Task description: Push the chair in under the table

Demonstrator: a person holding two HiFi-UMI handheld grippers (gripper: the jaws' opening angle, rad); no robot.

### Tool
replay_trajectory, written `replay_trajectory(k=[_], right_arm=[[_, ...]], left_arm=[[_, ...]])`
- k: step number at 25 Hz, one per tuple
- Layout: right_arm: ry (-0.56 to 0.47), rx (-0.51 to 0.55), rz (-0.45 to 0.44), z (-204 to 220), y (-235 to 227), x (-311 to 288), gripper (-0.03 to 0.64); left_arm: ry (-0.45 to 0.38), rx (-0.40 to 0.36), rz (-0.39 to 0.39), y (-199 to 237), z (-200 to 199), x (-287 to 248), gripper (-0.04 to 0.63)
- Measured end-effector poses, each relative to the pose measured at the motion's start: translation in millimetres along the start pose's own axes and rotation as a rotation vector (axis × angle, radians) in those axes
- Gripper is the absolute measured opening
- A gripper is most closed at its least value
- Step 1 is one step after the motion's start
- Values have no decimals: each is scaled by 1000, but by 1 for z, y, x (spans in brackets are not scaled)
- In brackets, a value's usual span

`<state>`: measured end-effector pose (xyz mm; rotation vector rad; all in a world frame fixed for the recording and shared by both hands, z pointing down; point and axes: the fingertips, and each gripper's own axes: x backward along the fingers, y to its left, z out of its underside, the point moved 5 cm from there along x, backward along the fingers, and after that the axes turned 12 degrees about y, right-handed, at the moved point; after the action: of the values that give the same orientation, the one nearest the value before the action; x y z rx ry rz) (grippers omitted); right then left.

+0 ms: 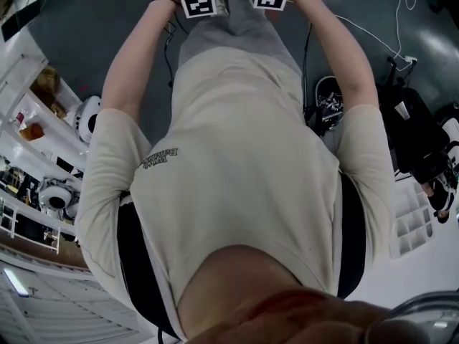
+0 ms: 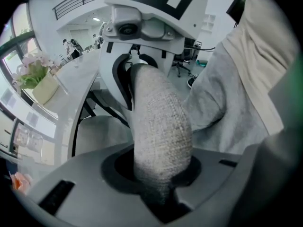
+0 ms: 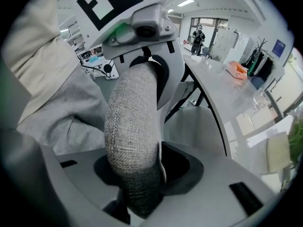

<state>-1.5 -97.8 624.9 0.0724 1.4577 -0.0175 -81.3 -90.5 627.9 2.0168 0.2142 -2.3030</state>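
Push of chair toward table, both tongs engaged. The left gripper [image 2: 161, 188] and the right gripper [image 3: 137, 188] each point steeply downward and each pinches the rounded top edge of the grey, padded, woven-fabric backrest [image 2: 161, 122] of the chair. In each gripper view the fabric fills the gap between the jaws and bulges above them. Each gripper also appears in the other's view, further along the same edge, so the two grips sit near one another on one rim. The person, in a beige T-shirt [image 1: 237, 163] and grey trousers [image 2: 213, 103], stands just behind the backrest. The head view shows only torso, arms and the grippers' marker cubes, not the chair itself. Beyond the backrest lies the long white table [image 3: 227, 98], carrying a pale pot of pink flowers [image 2: 35, 79] and an orange object [image 3: 235, 69], with dark legs beneath. A pale grey surface [image 3: 191, 124] under the table's edge is probably the chair's seat; how far it reaches beneath cannot be told. Judged state: grasp complete and chair aligned with and near the table. What remains is to drive the backrest up to the table edge and then release both grips.
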Motion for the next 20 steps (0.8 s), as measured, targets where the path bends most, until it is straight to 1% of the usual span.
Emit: replay_trajectory(k=[2,4,8,10,15,20], right_arm=[[-26,1,-18,4,-1,-8,175],[-45,10,-6,5,-7,-12,177],[-36,6,1,-1,-21,-7,175],[-42,21,2,-6,-25,-5,175],[-67,16,-5,-14,-28,-5,170],[-73,53,-28,-23,-35,-11,161]], left_arm=[[6,-2,14,3,-1,-10,107],[12,-4,25,5,1,-17,107],[9,-14,38,15,10,-17,107],[11,-20,43,17,14,-16,107],[20,-37,46,21,23,-14,109],[29,-27,36,28,34,-18,114]])
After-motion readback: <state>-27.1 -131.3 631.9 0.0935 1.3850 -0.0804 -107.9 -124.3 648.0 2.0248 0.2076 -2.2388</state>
